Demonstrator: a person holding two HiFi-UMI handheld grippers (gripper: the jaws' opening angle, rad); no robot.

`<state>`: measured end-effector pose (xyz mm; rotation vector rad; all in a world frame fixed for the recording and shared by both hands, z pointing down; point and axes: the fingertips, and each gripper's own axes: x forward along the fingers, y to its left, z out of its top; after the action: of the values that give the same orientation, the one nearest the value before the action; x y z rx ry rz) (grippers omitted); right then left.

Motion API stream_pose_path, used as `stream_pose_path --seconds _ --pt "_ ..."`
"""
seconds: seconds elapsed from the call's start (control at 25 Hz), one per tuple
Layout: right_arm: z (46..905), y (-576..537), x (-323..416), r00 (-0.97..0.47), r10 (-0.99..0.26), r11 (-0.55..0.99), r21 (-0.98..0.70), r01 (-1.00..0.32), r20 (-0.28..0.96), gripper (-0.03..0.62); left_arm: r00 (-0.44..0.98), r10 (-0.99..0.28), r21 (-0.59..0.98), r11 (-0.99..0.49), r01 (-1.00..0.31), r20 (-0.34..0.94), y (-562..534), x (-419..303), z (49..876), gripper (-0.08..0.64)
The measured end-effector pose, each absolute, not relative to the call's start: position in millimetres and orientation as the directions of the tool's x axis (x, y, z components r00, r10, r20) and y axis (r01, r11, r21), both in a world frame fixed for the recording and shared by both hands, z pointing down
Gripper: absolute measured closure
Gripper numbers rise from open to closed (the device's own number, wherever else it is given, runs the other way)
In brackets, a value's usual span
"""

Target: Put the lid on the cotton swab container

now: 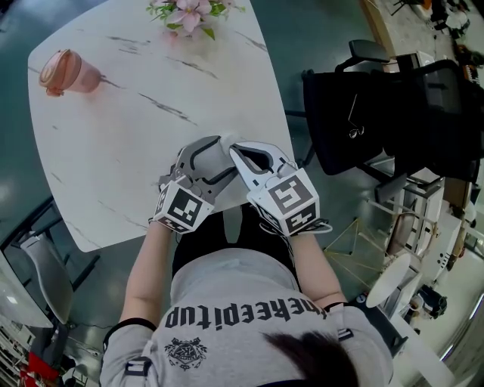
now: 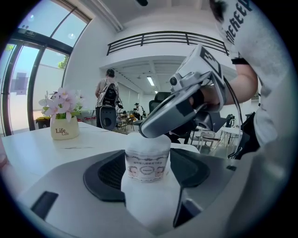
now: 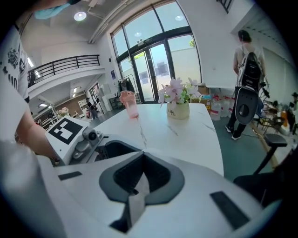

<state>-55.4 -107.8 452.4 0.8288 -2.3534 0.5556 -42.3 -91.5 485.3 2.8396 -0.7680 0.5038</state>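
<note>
The cotton swab container [image 2: 147, 160], a white cylinder with a printed label, stands upright on the table between the jaws of my left gripper [image 2: 148, 155]. Both dark pads lie against its sides. My right gripper [image 2: 151, 130] reaches in from the right, its shut tip resting on the container's whitish top. Whether that top is the lid I cannot tell. In the right gripper view my right gripper [image 3: 142, 155] has its pads together and nothing shows between them. From the head view the left gripper [image 1: 208, 162] and right gripper [image 1: 243, 160] meet tip to tip near the table's front edge, hiding the container.
The white marble table [image 1: 113, 151] carries a pink cup [image 1: 68, 73] at the far left and a flower pot [image 1: 190, 15] at the far edge. A black chair [image 1: 363, 121] stands off the table's right side. A person with a backpack [image 3: 247, 79] stands farther away.
</note>
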Motion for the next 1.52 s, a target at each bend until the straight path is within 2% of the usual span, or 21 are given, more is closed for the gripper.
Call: stream_pose_path --seconds 0.24,0.28,0.36,0.56,0.8,1.52 --pt "452 -106 -58 -0.657 -0.443 0.742 -0.162 -0.65 0.61 0.581 0.776 -0.507 0.043 -0.827 -0.561 0.375 -84 -53 483 0.281" --pt "451 -106 -58 -0.659 -0.445 0.744 -0.16 -0.649 0.606 0.581 0.766 -0.523 0.04 -0.816 -0.576 0.374 -83 -56 481 0.305" --pt "450 -106 -57 -0.666 -0.447 0.748 -0.159 -0.644 0.597 0.581 0.739 -0.569 0.047 -0.78 -0.624 0.361 -84 -64 476 0.406" --pt "440 -103 -53 -0.695 -0.444 0.767 -0.161 -0.621 0.565 0.581 0.649 -0.69 0.073 -0.665 -0.743 0.32 -89 -85 459 0.515" --pt "428 -92 -51 -0.732 -0.423 0.8 -0.159 -0.579 0.534 0.581 0.573 -0.768 0.058 -0.583 -0.81 0.287 -82 -89 437 0.545" --pt "357 -56 -38 -0.851 -0.371 0.877 -0.163 -0.453 0.371 0.581 0.416 -0.883 -0.002 -0.427 -0.904 0.215 -54 -67 359 0.546"
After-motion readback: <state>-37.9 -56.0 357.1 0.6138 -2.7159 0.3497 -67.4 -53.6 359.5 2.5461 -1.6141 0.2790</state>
